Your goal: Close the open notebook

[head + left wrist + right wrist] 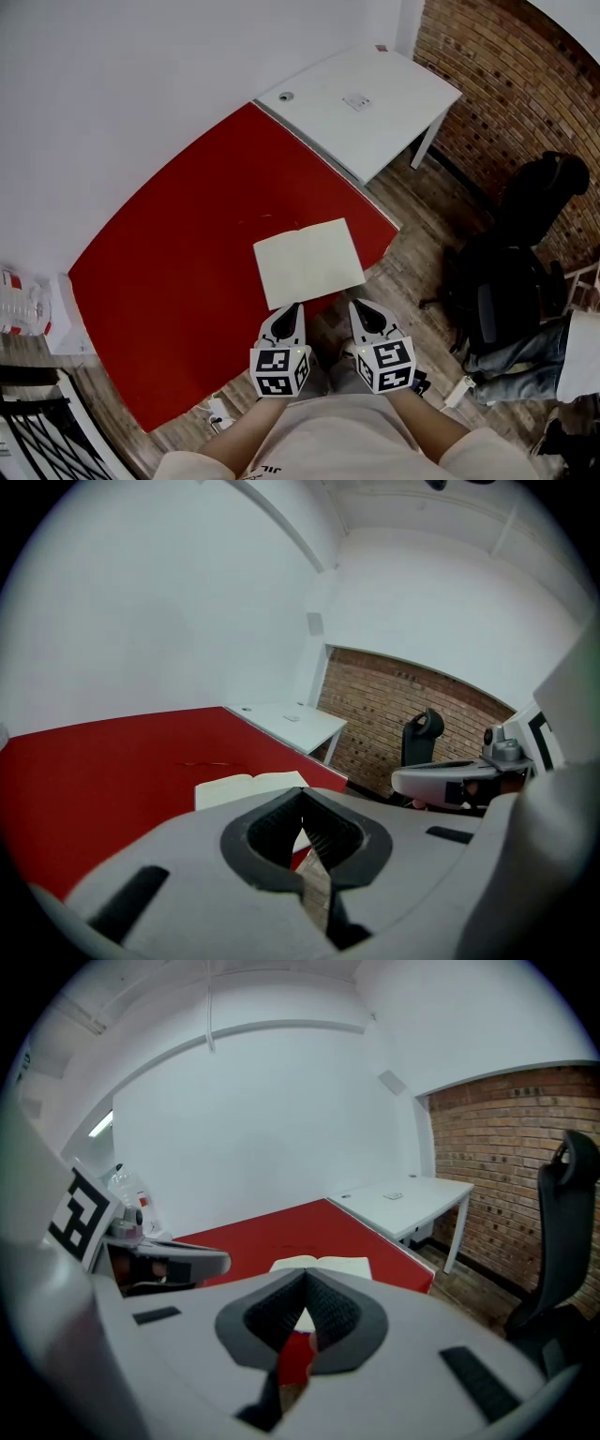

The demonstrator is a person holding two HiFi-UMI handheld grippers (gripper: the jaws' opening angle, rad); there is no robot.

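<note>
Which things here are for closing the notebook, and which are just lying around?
For the job:
open notebook
left gripper, jaws together, empty
right gripper, jaws together, empty
red table under the notebook

Just lying about:
white table
black chair

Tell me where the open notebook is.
Head view, centre: the open notebook lies flat at the near edge of the red table, just ahead of the left gripper and right gripper.
</note>
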